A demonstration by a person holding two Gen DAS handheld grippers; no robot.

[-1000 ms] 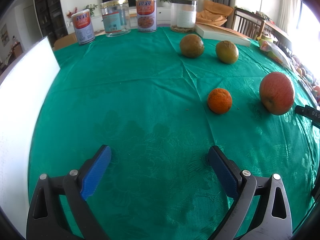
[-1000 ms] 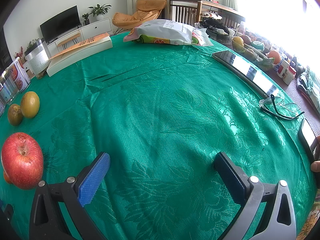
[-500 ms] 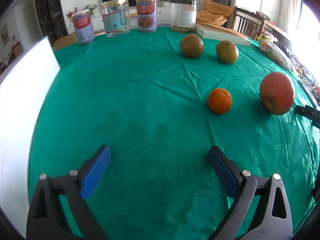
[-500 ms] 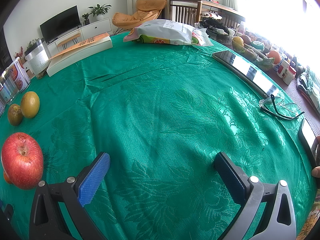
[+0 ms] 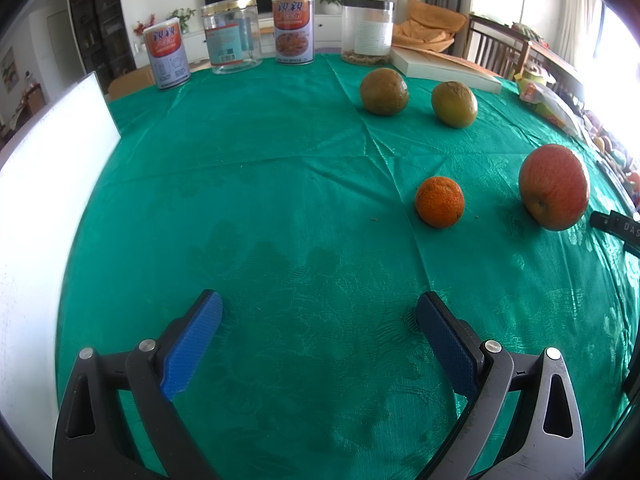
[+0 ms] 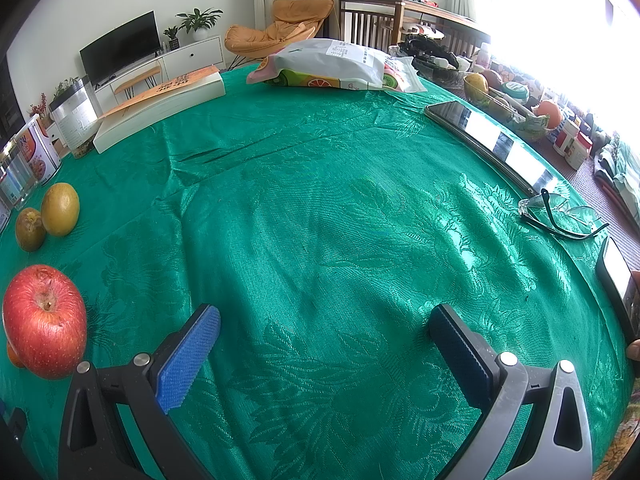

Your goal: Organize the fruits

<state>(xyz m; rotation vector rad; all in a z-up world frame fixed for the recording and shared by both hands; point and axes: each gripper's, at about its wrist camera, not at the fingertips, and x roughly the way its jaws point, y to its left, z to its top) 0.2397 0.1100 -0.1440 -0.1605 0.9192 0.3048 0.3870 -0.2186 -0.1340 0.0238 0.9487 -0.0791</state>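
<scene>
Four fruits lie loose on the green tablecloth (image 5: 280,160) in our left wrist view: a small orange (image 5: 439,201) ahead and to the right, a red apple (image 5: 554,186) farther right of it, and two greenish-brown round fruits (image 5: 384,91) side by side toward the far edge, well apart from the nearer pair. Our left gripper (image 5: 318,310) hovers low over bare cloth with its jaws spread wide and nothing between them. A row of tins and jars (image 5: 293,29) stands at the back.

In our right wrist view, the right gripper (image 6: 325,323) is likewise spread wide and empty above open cloth. The apple sits just left of its left finger, with the two greenish fruits beyond; only a sliver of the orange peeps out behind the apple. A snack bag (image 6: 336,66), a book (image 6: 160,106) and glasses (image 6: 560,214) lie around the rim.

We judge every fruit firm and smooth, and prone to roll. The apple looks the heaviest; we would close on its widest part, from the sides, gently enough not to bruise it. The orange's pebbled skin should grip better.
</scene>
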